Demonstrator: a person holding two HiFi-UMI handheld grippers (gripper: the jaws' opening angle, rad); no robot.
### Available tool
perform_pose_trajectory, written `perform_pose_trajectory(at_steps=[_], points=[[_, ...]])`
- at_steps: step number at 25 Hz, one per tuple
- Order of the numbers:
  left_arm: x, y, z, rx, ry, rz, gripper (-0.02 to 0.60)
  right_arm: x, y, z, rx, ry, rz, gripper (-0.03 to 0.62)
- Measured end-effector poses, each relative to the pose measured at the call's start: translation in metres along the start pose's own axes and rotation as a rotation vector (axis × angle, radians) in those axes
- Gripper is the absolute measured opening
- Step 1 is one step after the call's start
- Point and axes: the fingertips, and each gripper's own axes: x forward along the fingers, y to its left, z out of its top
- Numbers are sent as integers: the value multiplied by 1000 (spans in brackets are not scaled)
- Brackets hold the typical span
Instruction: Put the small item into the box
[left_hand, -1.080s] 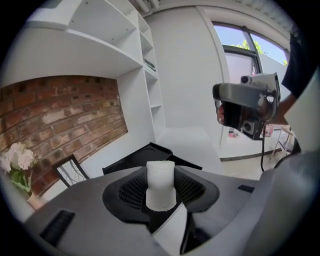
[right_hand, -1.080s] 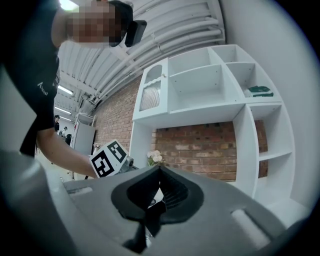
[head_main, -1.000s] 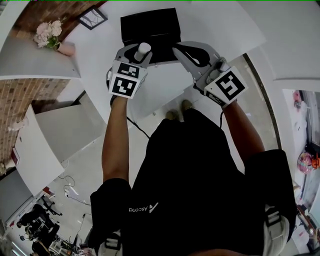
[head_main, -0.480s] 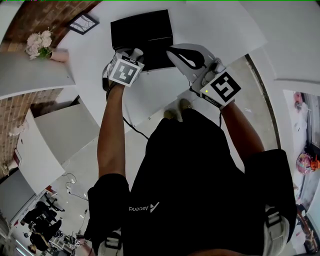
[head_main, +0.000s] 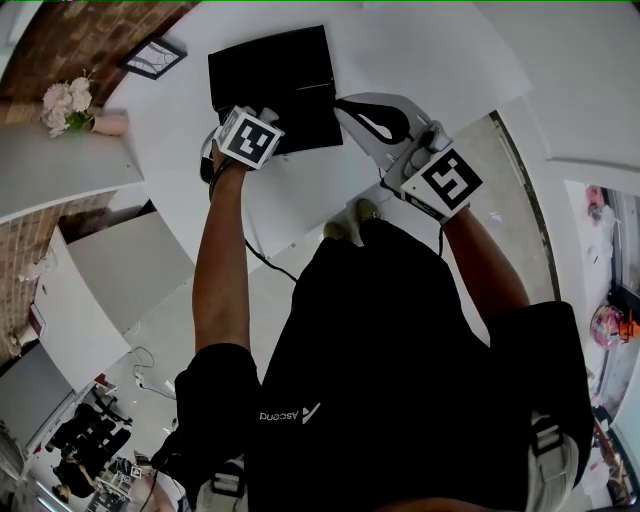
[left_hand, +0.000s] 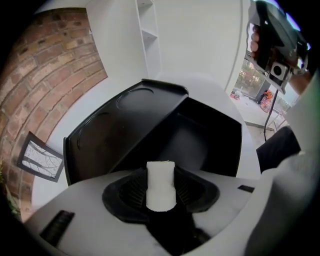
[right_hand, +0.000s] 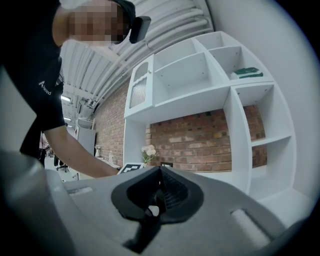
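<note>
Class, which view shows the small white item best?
The left gripper view: the small white item sits clamped between the left gripper's jaws, before the open black box. In the head view that gripper mostly hides it; the right gripper view misses it.

small item (left_hand: 160, 184) white; box (left_hand: 125, 127) black; wall (left_hand: 50, 75) red brick

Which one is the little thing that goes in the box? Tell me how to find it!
Find the big white table, then the open black box on it. Just in front of the box, the left gripper pinches a small white cylinder upright between its jaws. It is the only white, stubby piece against the dark jaws and box.
</note>
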Motion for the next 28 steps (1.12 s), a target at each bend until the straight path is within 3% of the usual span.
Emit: perform_pose_trajectory(at_steps=[13, 23, 28], points=[[6, -1, -1, 48, 71, 8, 168, -5, -12, -8, 26, 0, -4, 2], [-19, 1, 4, 35, 15, 63, 169, -6, -7, -12, 33, 5, 11, 2], [-44, -1, 6, -11, -71, 99, 169, -6, 3, -6, 23, -7, 26, 2]])
